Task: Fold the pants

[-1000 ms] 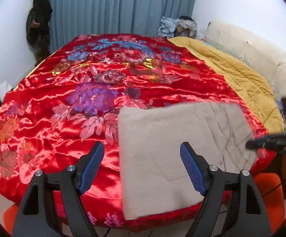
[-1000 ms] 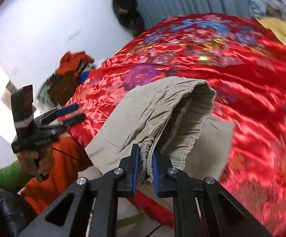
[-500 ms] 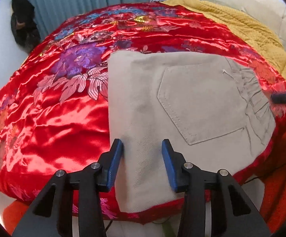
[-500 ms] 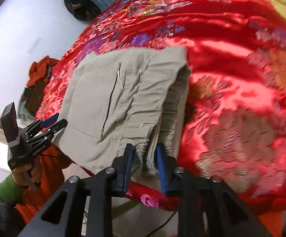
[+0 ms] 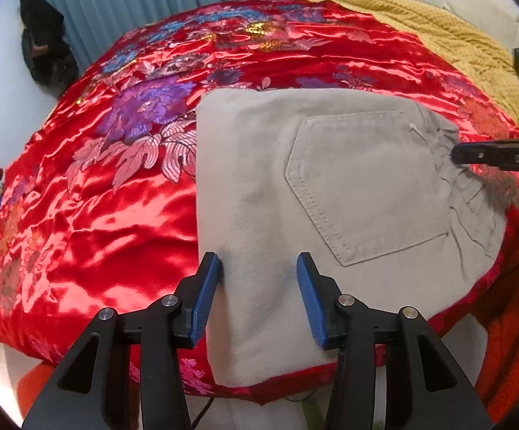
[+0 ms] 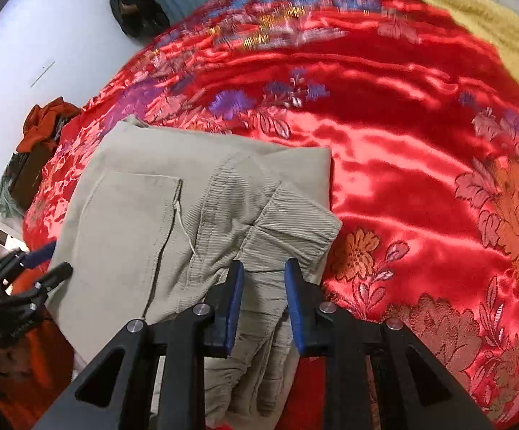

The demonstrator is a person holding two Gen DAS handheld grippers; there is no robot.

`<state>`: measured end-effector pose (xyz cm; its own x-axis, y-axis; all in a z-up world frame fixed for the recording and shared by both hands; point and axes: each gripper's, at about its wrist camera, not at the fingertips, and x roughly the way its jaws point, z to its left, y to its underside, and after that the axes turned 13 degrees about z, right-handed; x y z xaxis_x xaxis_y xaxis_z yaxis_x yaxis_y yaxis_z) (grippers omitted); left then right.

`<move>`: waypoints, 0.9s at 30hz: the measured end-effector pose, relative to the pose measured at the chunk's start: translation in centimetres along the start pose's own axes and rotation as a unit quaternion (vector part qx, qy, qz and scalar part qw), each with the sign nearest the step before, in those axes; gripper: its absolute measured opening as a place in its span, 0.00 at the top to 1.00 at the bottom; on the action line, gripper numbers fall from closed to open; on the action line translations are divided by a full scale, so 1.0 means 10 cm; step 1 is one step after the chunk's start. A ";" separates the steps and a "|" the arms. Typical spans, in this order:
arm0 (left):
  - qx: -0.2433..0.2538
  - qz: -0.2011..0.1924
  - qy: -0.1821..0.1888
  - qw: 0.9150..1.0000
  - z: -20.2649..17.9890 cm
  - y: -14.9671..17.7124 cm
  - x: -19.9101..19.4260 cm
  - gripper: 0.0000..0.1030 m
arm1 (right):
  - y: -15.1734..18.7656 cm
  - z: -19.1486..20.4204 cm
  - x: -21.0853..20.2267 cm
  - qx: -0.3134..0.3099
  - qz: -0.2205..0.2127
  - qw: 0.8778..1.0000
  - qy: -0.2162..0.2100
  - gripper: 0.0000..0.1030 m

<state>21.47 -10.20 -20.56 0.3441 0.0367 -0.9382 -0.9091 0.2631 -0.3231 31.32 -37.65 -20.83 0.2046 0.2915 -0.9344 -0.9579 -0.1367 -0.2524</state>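
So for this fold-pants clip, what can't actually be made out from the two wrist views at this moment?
- Left wrist view: the pants' near edge runs behind the left gripper, whose jaws are opening, so any contact is unclear.
- Right wrist view: whether the right gripper pinches the waistband between its fingers; the cloth covers the pads.
- Both views: the layers under the top fold are hidden.
- Right wrist view: the far red bedspread is blurred.
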 end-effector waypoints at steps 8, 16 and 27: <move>-0.003 0.006 0.002 1.000 0.01 -0.01 0.02 0.55 | 0.24 0.03 -0.24 0.008 -0.020 1.000 -0.003 0.65; -0.030 0.005 0.060 0.998 0.37 -0.13 -0.13 0.20 | 0.41 -0.31 -0.27 0.089 -0.025 0.990 -0.110 0.45; -0.079 0.112 0.202 0.970 0.68 -0.49 0.56 0.18 | 0.21 -0.56 0.20 0.119 0.080 0.971 -0.193 0.42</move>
<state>29.41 -4.75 -23.40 0.0429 -0.3139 -0.9485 -0.9859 0.1402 -0.0910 30.81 -42.70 -24.62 0.0032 0.6239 -0.7815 -1.0000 -0.0005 -0.0045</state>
